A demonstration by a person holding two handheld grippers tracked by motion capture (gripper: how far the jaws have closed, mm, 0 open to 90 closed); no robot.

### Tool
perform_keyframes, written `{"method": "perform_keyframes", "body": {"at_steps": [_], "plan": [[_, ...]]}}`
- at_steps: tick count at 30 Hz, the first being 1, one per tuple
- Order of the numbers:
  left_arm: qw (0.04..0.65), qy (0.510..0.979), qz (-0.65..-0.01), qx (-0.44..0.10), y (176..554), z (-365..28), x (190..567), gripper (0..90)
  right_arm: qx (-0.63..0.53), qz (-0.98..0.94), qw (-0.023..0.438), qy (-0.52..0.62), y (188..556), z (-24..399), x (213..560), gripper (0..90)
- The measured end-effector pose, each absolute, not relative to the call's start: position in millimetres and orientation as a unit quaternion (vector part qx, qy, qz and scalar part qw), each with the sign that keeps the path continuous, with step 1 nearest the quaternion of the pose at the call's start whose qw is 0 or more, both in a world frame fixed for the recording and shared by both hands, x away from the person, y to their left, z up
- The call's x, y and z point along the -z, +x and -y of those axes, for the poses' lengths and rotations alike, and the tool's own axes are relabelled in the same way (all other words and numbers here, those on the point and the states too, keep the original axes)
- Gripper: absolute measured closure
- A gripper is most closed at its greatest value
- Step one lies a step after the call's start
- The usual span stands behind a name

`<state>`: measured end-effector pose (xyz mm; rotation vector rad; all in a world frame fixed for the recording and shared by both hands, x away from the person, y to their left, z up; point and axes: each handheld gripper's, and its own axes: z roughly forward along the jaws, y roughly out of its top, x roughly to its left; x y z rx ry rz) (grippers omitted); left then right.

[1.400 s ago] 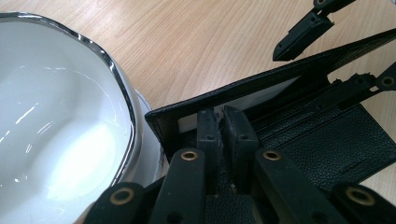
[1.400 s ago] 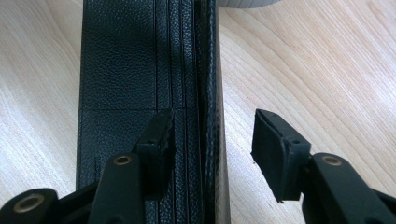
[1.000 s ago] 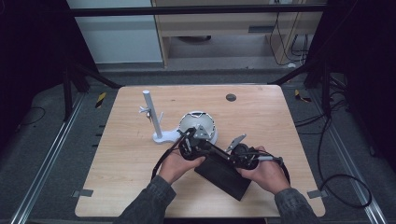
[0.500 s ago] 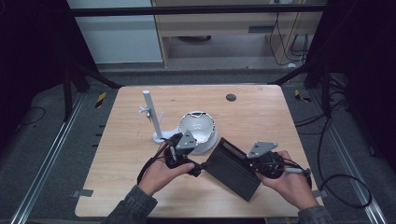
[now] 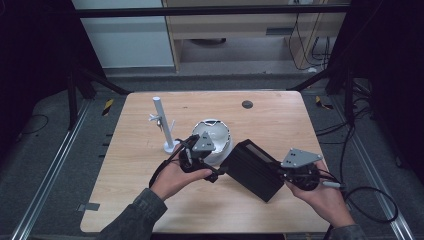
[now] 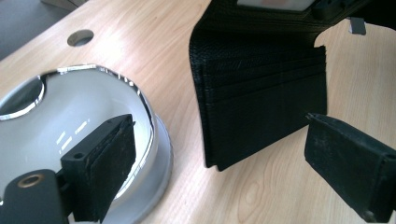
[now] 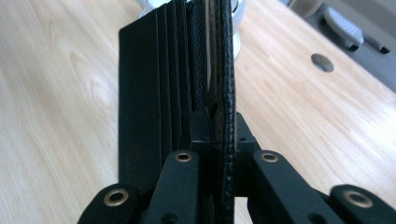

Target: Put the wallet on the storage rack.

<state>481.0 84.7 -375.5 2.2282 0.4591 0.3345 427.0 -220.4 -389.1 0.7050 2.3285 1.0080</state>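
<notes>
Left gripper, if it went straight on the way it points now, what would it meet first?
Probably the black wallet, held ahead between the open jaws of the left gripper; depth is unclear, and the white bowl sits just beside the line.

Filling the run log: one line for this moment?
right gripper: shut on wallet, held open | left gripper: jaws just opened, nothing between them | bowl: beside wallet | table

Open black wallet (image 5: 256,169), lifted, tilted

The wallet (image 6: 261,93) is black grained leather, matt; the bowl (image 6: 93,93) is glossy chrome-rimmed white; the bench (image 5: 280,120) is pale smooth wood.
</notes>
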Motion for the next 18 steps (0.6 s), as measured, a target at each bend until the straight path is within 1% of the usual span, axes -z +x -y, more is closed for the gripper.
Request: {"method": "perform_keyframes", "body": {"at_steps": [6, 18], "plan": [[0.419, 0.877, -0.187, -0.145, 490.4, -77.8, 363.0, 8.1, -0.400, -0.837, 0.264, 0.265, 427.2, 227.7, 380.4, 84.8], [0.429, 0.875, -0.176, -0.139, 495.4, -68.1, 353.4, 6.8, -0.434, -0.818, 0.278, 0.256, 420.4, 235.2, 361.2, 84.8]]}}
